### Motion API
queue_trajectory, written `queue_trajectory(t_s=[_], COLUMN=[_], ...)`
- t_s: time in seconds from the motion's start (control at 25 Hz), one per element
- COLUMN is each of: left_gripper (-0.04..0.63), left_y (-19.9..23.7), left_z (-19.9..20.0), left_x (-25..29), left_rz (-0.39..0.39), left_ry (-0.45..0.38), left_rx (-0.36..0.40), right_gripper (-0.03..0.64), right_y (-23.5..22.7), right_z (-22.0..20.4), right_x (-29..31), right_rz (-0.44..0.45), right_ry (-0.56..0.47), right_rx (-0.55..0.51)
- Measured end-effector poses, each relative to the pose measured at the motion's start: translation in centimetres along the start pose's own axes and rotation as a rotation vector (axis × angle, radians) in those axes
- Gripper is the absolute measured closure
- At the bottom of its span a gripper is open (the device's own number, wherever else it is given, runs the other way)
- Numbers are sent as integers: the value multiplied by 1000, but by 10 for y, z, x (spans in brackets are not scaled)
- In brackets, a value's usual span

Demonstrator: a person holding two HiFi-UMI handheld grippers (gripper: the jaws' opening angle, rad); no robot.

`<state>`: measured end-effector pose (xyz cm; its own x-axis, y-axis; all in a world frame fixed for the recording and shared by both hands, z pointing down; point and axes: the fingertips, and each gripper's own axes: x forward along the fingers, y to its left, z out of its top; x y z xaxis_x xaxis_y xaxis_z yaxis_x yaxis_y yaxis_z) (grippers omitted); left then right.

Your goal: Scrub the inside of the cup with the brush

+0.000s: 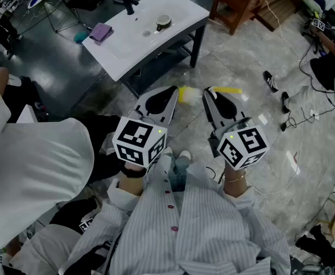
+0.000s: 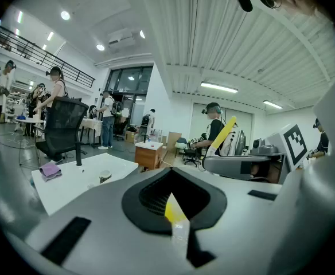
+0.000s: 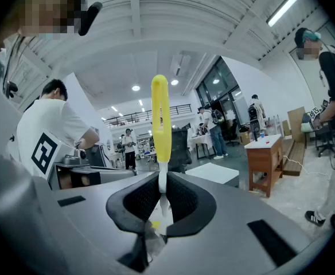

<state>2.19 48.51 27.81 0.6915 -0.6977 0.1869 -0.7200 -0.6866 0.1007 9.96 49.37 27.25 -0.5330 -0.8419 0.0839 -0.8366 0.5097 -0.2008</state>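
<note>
Your right fingers (image 3: 184, 202) are clamped on the white stem of the brush (image 3: 160, 119), and its yellow handle sticks straight out past their tips. Your left fingers (image 2: 147, 196) are clenched together. The cup (image 1: 163, 22) stands on the white table (image 1: 179, 7), well ahead of both pairs of fingers; what is inside it can't be seen. You hold both pairs side by side, close to your chest.

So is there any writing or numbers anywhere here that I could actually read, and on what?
No readable words or numbers.
Left gripper's cube: black-and-white square patterns, no letters.
Right gripper's cube: the same.
Print on dark clothing, head view's lower left: too small to read.
</note>
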Motion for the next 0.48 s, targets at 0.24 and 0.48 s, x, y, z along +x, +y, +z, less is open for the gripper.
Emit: queue_trajectory(t_s=[0.24, 0.48], left_gripper=[586, 586], left_y=[-6, -12], left_z=[5, -1], left_x=[14, 18], left_rz=[7, 26], left_ry=[-9, -16], left_rx=[10, 15], right_gripper=[561, 561], right_y=[-15, -25], right_z=[5, -1], right_x=[-6, -13], right_rz=[-3, 8], right_ry=[-16, -30], right_rx=[5, 16])
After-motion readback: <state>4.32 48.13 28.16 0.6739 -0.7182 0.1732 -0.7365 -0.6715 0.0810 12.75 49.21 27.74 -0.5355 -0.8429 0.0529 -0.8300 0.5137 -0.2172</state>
